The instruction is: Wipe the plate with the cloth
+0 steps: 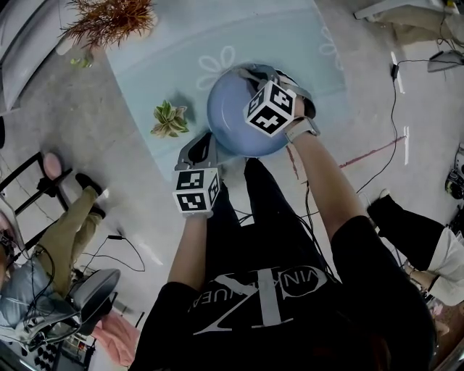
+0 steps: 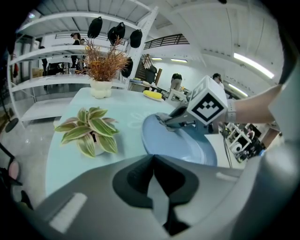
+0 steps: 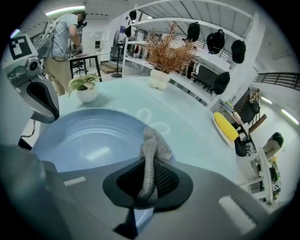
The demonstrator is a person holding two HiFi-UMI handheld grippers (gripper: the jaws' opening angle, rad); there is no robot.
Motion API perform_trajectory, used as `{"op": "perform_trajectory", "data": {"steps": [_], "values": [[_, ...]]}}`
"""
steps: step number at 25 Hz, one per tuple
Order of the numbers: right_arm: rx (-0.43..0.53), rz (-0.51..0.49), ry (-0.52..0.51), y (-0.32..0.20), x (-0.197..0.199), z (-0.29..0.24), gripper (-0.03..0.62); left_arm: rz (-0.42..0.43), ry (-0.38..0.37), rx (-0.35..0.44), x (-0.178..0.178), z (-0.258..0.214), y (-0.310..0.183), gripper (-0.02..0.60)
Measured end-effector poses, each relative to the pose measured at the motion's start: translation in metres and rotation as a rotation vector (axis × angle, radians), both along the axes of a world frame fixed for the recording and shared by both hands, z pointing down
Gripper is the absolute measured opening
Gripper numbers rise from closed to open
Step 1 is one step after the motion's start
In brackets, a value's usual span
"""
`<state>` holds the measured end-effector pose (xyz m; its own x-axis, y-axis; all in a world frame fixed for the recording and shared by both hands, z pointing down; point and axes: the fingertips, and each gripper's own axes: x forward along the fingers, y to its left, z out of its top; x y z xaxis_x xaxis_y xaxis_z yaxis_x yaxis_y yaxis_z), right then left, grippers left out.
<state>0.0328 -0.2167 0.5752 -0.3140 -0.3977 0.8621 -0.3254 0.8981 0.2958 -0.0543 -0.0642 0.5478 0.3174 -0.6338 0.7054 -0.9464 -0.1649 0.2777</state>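
Observation:
A blue plate (image 1: 233, 116) is held up, tilted, over the pale table (image 1: 167, 51). My left gripper (image 1: 197, 149) is shut on its near lower-left rim; in the left gripper view a thin edge of the plate (image 2: 180, 143) runs between the jaws of the left gripper (image 2: 153, 161). My right gripper (image 1: 255, 75) is shut on a grey mesh cloth (image 3: 151, 147), which rests on the plate's (image 3: 89, 138) near rim. The left gripper (image 3: 38, 96) shows at the left of the right gripper view, and the right gripper (image 2: 174, 119) at the plate's far rim in the left gripper view.
A small leafy pot plant (image 1: 170, 119) (image 2: 89, 133) stands on the table left of the plate. A dried plant in a white pot (image 1: 109, 18) (image 3: 164, 61) is at the far end. A yellow object (image 3: 226, 126) lies to the right. People and cables surround the table.

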Motion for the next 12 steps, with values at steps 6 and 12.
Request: {"op": "perform_trajectory", "data": {"steps": [6,12], "values": [[0.042,0.094,0.062,0.002,0.042,0.002,0.029,0.009,0.001,-0.001,0.0,0.001,0.0,0.0],[0.012,0.166,0.074,0.019,0.073,0.004,0.029,0.023,0.013,-0.005,-0.001,0.001,0.001,0.0]]}}
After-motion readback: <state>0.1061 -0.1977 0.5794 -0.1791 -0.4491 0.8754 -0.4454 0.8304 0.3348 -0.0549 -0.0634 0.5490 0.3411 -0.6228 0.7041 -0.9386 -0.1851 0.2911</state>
